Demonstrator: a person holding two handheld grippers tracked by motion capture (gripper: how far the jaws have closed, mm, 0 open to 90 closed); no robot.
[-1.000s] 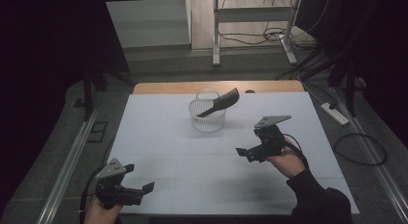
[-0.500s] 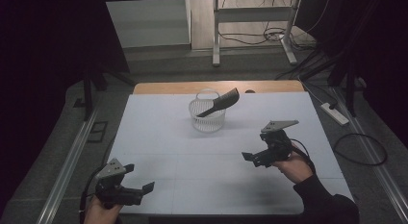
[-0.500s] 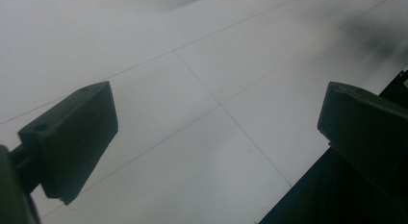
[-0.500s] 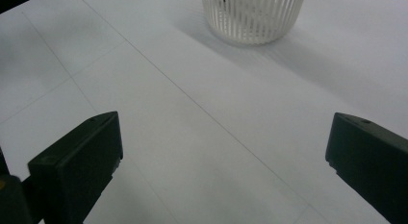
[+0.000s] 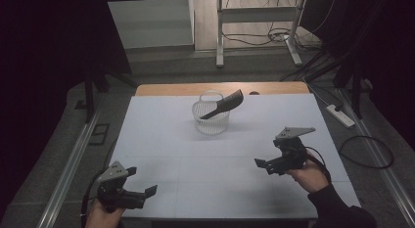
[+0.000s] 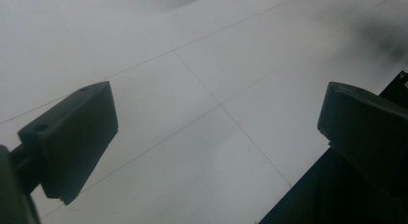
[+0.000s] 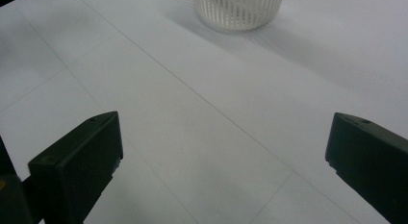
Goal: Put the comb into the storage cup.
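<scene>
Left tool (image 5: pixel 138 191): held at the near left corner of the bench, just inside its near edge, pointing right; jaws spread wide with nothing between them. In the left gripper view its two black jaws stand well apart over bare white surface, the dark bench edge at the lower right.
Right tool (image 5: pixel 265 165): held over the near right part of the bench, pointing left; released, jaws wide apart and empty. In the right gripper view the jaws frame bare white surface, with the basket's ribbed base at the top edge.
Left hand (image 5: pixel 100 217): comes in at the near edge and grips the left tool from below.
Right hand (image 5: pixel 309 175): wraps the back of the right tool, a dark sleeve behind it.
Basket (image 5: pixel 211 121): a small white ribbed basket, upright, on the far middle of the bench, well apart from both tools.
Black utensil (image 5: pixel 224 104): a dark, flat-ended piece that lies tilted across the basket, its lower end inside and its wider end sticking up past the far right rim; what kind of utensil it is I cannot tell.
Bench (image 5: pixel 166 140): white top with thin grid lines; a strip of wood shows along its far edge.
</scene>
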